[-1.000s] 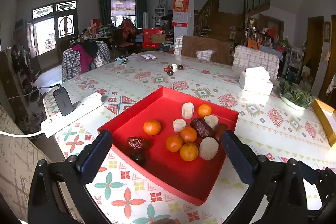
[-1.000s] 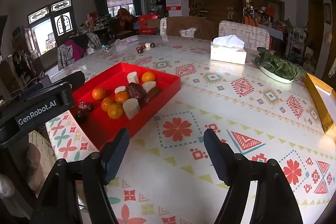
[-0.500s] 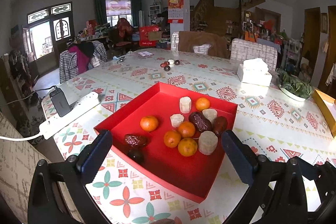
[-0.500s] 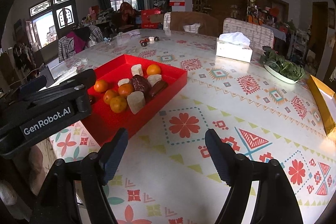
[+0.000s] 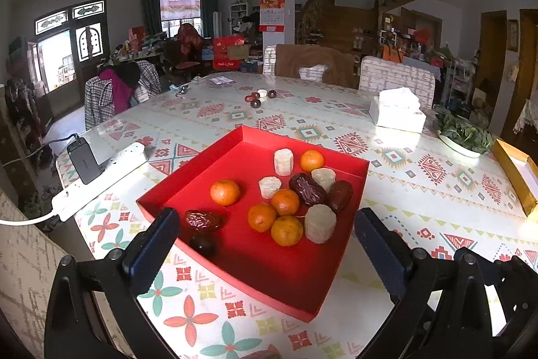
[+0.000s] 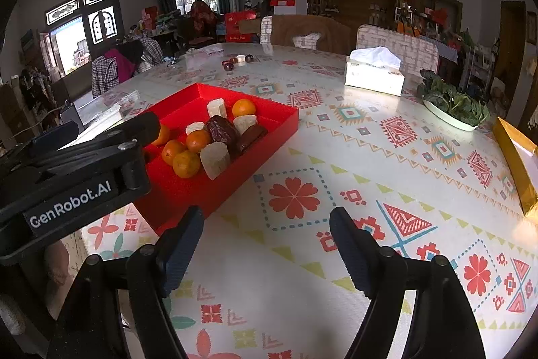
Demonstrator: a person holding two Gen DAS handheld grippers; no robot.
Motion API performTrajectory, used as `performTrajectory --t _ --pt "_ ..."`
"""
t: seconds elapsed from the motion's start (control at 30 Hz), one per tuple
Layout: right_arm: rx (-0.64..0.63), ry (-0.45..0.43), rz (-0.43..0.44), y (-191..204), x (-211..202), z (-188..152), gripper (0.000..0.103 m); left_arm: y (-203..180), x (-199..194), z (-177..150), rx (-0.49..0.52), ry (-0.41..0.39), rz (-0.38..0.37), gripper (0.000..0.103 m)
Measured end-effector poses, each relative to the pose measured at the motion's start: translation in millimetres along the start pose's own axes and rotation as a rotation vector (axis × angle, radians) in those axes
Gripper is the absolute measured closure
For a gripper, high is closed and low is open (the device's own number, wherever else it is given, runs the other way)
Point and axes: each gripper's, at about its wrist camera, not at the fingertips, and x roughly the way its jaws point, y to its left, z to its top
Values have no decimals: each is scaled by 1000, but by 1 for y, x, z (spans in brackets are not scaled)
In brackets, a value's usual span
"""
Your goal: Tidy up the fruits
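Observation:
A red tray (image 5: 269, 261) sits on the patterned table and holds several oranges (image 5: 224, 191), brown dates (image 5: 306, 188), pale cut chunks (image 5: 319, 223) and a dark round fruit (image 5: 202, 244). My left gripper (image 5: 265, 214) hangs open just before the tray's near corner, its fingers either side of the fruit pile, touching nothing. My right gripper (image 6: 267, 217) stands open over bare tablecloth, to the right of the tray (image 6: 269, 127). The left gripper's body (image 6: 84, 177) fills the left of the right wrist view and hides part of the tray.
A white power strip (image 5: 101, 177) with a black charger lies left of the tray. Beyond it are a few dark fruits (image 5: 259, 96), a tissue box (image 5: 396, 113), a dish of greens (image 5: 462, 137) and a gold box (image 5: 517, 177) at the right edge. Chairs line the far side.
Both views have shifted only slightly. In the right wrist view the left gripper's body has come a little further in from the left. No fruit has moved.

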Motion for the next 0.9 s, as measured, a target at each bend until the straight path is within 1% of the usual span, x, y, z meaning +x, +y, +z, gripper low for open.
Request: performTrajectory --t 0.9 --pt "4 16 9 -1 6 -5 20 -3 4 -5 4 17 -10 0"
